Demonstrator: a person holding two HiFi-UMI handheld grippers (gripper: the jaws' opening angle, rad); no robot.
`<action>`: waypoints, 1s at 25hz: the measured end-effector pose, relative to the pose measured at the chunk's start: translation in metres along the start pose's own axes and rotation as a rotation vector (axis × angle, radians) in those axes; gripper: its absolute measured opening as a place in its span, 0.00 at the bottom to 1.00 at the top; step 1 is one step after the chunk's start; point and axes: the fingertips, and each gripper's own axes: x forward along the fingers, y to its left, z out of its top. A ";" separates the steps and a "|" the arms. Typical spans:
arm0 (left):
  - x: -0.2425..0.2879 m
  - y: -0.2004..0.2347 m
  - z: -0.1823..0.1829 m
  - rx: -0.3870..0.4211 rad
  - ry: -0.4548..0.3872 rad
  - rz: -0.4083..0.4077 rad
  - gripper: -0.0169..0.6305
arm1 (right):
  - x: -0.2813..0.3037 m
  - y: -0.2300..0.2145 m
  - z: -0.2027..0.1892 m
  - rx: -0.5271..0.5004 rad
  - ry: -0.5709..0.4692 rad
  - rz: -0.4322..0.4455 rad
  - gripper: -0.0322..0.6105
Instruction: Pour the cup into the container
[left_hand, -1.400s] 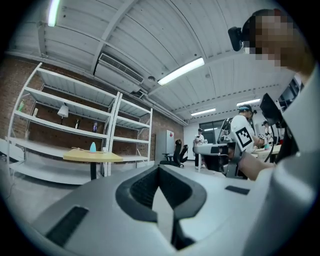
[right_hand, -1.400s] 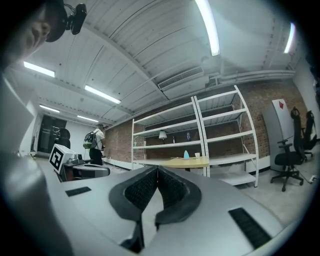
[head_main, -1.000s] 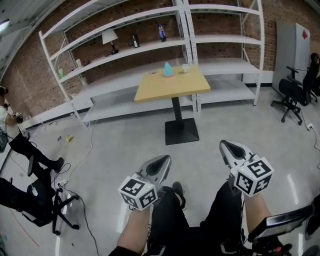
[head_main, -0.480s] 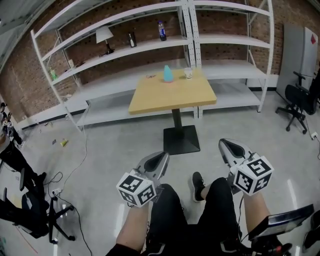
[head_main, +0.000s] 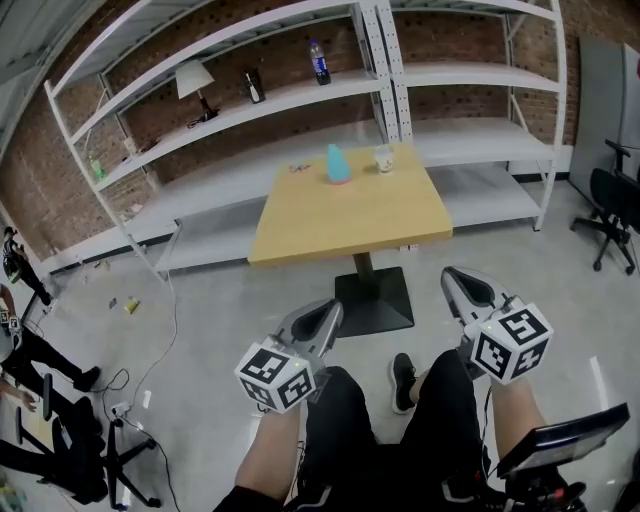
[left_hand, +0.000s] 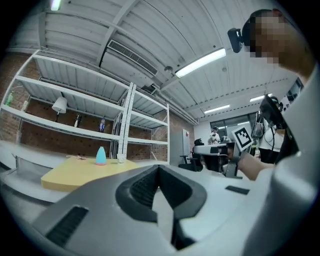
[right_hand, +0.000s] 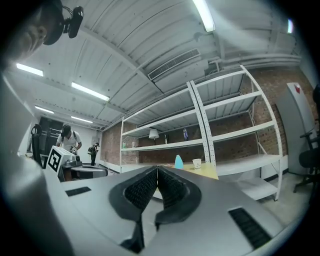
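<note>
A white paper cup (head_main: 383, 158) and a light-blue cone-shaped container (head_main: 338, 165) stand at the far edge of a yellow square table (head_main: 350, 215). Both grippers are held level in front of the person, well short of the table. The left gripper (head_main: 328, 312) has its jaws together with nothing between them, and so does the right gripper (head_main: 455, 280). In the left gripper view, the container (left_hand: 101, 156) and cup (left_hand: 120, 158) show far beyond the shut gripper (left_hand: 159, 167). From the right gripper (right_hand: 157, 169), the container (right_hand: 178, 162) and cup (right_hand: 197, 163) look small and distant.
White metal shelves (head_main: 300, 90) line the brick wall behind the table, carrying a lamp (head_main: 196, 82) and a bottle (head_main: 318, 62). The table's black pedestal base (head_main: 375, 300) sits on the grey floor. Office chairs stand at right (head_main: 612, 200) and lower left (head_main: 90, 470). Cables lie at left.
The table with cup and container has come closer and grown larger in the head view. Both grippers keep the same shut pose in front of the person's legs.
</note>
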 end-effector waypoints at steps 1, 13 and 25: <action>0.009 0.009 0.000 0.002 0.002 0.001 0.02 | 0.012 -0.008 0.000 0.002 -0.001 0.000 0.05; 0.112 0.124 0.009 0.031 -0.014 0.000 0.02 | 0.158 -0.078 0.003 -0.022 0.010 0.012 0.05; 0.211 0.225 0.016 0.030 -0.016 -0.023 0.02 | 0.274 -0.143 0.005 -0.035 0.016 0.003 0.05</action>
